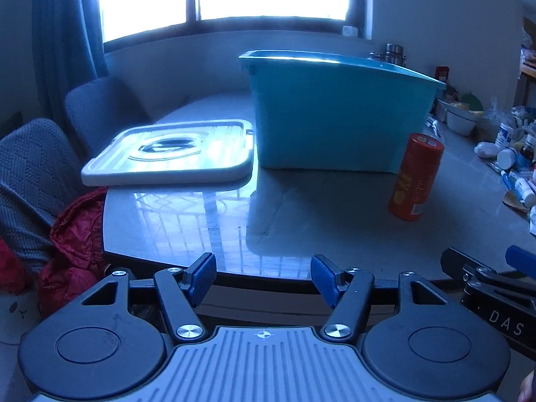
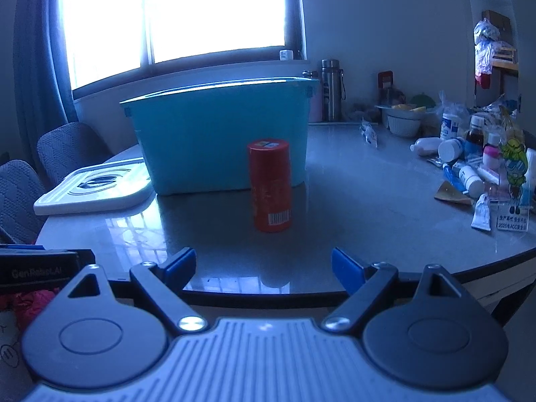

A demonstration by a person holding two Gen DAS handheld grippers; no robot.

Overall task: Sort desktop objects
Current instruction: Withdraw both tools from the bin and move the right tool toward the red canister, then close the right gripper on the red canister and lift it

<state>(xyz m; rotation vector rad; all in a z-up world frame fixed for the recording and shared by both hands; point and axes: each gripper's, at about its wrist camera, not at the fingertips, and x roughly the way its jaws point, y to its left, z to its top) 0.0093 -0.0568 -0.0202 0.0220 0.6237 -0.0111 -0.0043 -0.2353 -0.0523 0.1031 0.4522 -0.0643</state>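
A tall orange-red canister (image 2: 270, 185) stands upright on the grey table (image 2: 368, 207), just in front of a teal storage bin (image 2: 214, 134). The bin's white lid (image 2: 97, 186) lies flat on the table to its left. My right gripper (image 2: 263, 269) is open at the table's near edge, facing the canister from a short distance, nothing between its fingers. My left gripper (image 1: 263, 279) is open too, at the near edge, facing the bin (image 1: 335, 114) and lid (image 1: 171, 152); the canister (image 1: 415, 176) is off to its right. The right gripper's body shows at the left wrist view's lower right.
A heap of bottles, tubes and packets (image 2: 475, 164) covers the table's right side, with bowls (image 2: 403, 119) and a steel flask (image 2: 331, 90) behind. Grey chairs (image 1: 37, 174) and a red cloth (image 1: 77, 234) sit left of the table. A bright window lies behind.
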